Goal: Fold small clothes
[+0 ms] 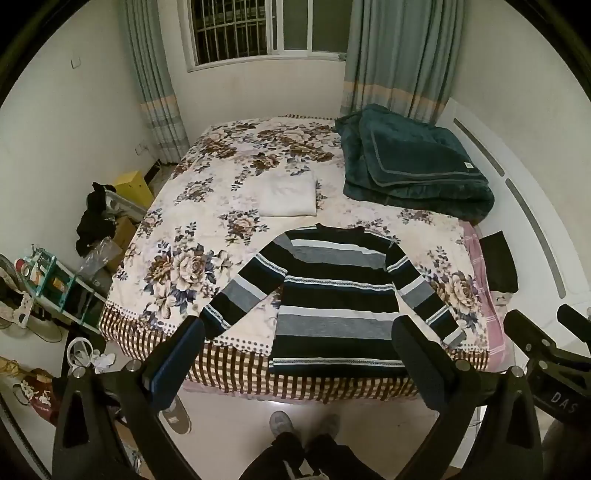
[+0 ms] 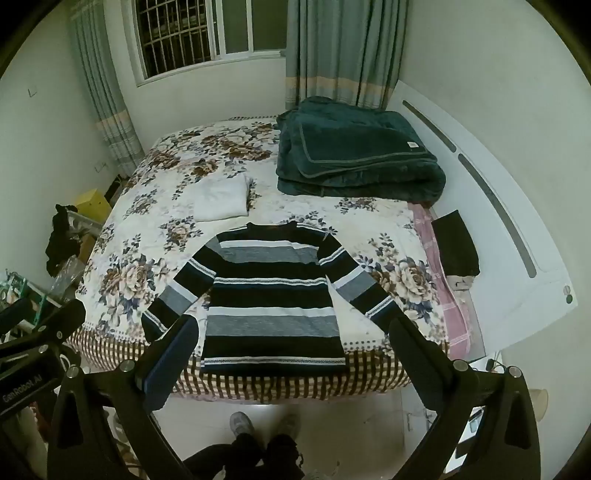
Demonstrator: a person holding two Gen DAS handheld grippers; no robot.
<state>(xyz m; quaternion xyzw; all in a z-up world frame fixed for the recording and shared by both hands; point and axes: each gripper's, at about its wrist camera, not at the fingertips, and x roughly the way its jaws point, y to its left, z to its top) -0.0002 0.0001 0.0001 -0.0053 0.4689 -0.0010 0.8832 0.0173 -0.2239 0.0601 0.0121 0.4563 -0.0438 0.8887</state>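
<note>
Both grippers held above the floor at the foot of the bed, nothing grasped. Left gripper (image 1: 299, 339) jaws spread wide, empty. Right gripper (image 2: 291, 339) same, released, empty.

Striped sweater (image 1: 332, 295) lies flat on the bed (image 1: 221, 373) near the foot edge, hem at the checked border, collar away, both sleeves splayed out and down. Unfolded, so the fold looks not yet begun: this is the approach step.

Next move likely calls for each gripper to drop to a sleeve cuff or shoulder and pinch one layer, then bring the sleeves across the body. Knit is soft, may drag the sheet.

Beyond: folded white garment (image 1: 288, 197), probably done. Farther right, folded teal blanket (image 1: 413, 166). Window (image 1: 266, 29) on the far wall.
</note>
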